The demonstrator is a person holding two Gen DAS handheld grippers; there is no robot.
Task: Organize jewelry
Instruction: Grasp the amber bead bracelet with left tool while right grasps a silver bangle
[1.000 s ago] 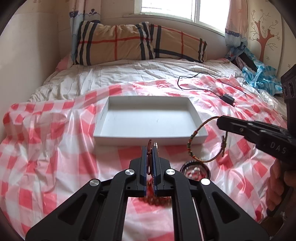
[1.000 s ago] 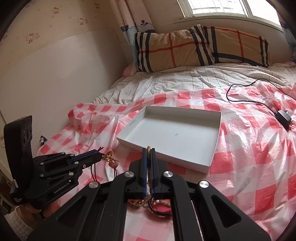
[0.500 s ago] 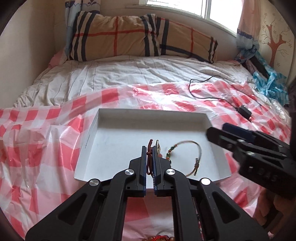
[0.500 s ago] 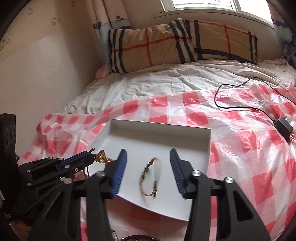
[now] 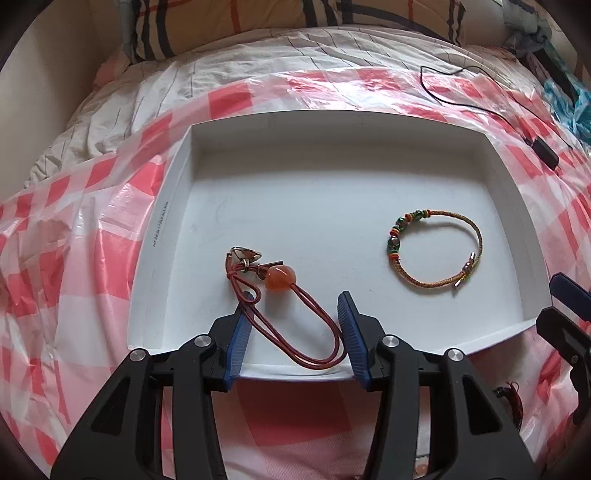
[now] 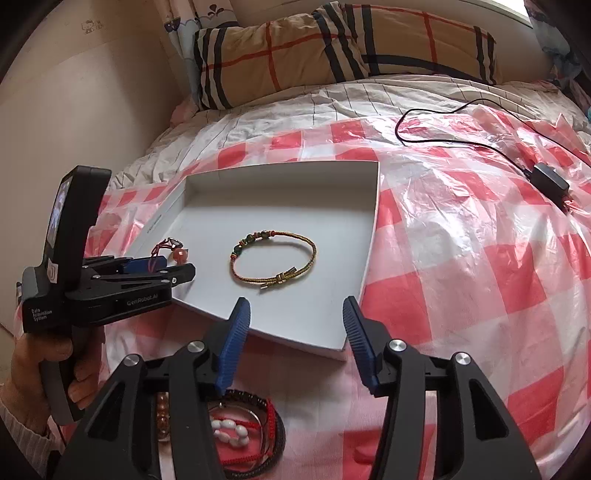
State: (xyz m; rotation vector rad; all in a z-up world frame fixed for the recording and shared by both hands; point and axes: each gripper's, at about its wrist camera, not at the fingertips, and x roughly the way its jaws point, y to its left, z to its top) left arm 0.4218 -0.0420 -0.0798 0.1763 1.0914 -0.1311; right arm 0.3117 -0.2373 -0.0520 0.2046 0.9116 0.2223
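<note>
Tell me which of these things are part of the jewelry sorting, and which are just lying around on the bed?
Part of the job:
white tray
braided bracelet in the tray
red cord necklace in the tray
jewelry pile waiting in front of the tray
left tool, right tool, both open

Just lying about:
plaid pillow
black charger cable
checkered plastic sheet

A red-and-white checked plastic sheet covers the near part of the bed, and beyond it lies a crumpled white sheet with thin dark lines. A tan plaid pillow with dark and red stripes leans at the head of the bed, with a patterned curtain just beside its left end against the beige wall. A black cable loops over the checked sheet to a small black adapter, and crumpled blue plastic sits at the bed's far right edge.
</note>
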